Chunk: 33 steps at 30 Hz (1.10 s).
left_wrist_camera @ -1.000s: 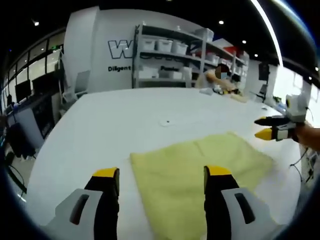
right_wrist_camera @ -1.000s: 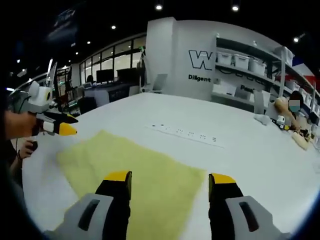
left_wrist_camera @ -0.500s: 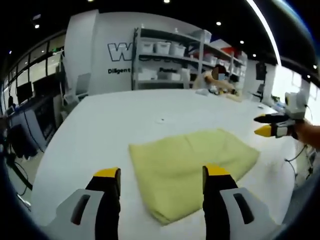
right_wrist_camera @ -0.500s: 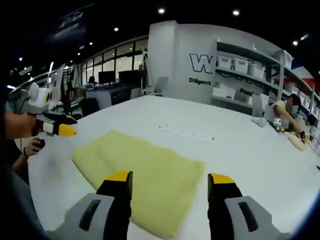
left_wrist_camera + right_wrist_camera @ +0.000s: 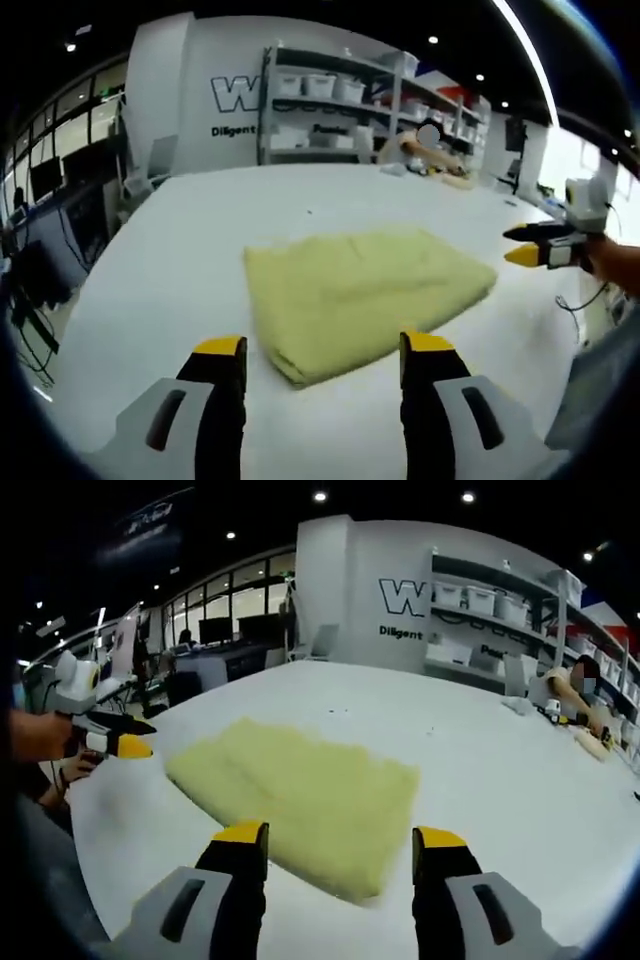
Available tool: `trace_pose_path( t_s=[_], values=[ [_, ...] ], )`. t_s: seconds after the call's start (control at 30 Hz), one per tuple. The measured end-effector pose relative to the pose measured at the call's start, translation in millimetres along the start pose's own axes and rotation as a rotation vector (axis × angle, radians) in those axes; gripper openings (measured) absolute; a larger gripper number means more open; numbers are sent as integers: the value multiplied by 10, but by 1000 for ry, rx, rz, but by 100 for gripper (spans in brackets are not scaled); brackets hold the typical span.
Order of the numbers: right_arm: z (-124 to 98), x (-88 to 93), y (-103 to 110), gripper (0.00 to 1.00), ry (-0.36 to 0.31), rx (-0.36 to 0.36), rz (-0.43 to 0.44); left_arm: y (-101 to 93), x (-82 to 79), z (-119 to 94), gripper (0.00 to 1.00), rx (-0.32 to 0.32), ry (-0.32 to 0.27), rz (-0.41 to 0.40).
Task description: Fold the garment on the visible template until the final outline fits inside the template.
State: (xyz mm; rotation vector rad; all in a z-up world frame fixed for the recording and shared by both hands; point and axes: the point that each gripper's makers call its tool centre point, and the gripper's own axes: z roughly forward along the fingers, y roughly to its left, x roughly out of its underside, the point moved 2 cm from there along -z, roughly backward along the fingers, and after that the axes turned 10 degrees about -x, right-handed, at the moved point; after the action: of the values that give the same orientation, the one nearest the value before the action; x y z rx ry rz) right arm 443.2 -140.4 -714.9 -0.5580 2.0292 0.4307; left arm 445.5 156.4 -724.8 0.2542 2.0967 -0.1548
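— Where's the garment (image 5: pixel 360 290) from your grippers?

— Flat on the white table (image 5: pixel 180 250); straight ahead of both, beyond the tips. My left gripper (image 5: pixel 318 350) is spread and empty; my right gripper (image 5: pixel 340 837) too.

— Its long axis?

— Crosswise between my hands; a near corner points at each gripper, neither clearly nearer; I can't make out a template outline.
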Motion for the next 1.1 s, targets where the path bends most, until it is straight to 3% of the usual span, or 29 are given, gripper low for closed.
trace_pose_path(
  t_s=[0.23, 0.5, 0.7, 0.97, 1.1],
  values=[
    [-41, 184, 66, 56, 37, -10, 10, 15, 189, -17, 51, -11, 38, -19],
    [-29, 357, 18, 50, 79, -13, 38, 23, 234, 10, 45, -17, 55, -34],
    [-2, 368, -70, 39, 82, -1, 79, 96, 322, 41, 41, -30, 83, -46],
    [-4, 410, -176, 21, 113, 28, 55, 164, 357, 69, 36, -47, 93, -47],
    [3, 438, -215, 17, 123, 30, 53, 209, 358, 93, 32, -58, 94, -57]
  ],
)
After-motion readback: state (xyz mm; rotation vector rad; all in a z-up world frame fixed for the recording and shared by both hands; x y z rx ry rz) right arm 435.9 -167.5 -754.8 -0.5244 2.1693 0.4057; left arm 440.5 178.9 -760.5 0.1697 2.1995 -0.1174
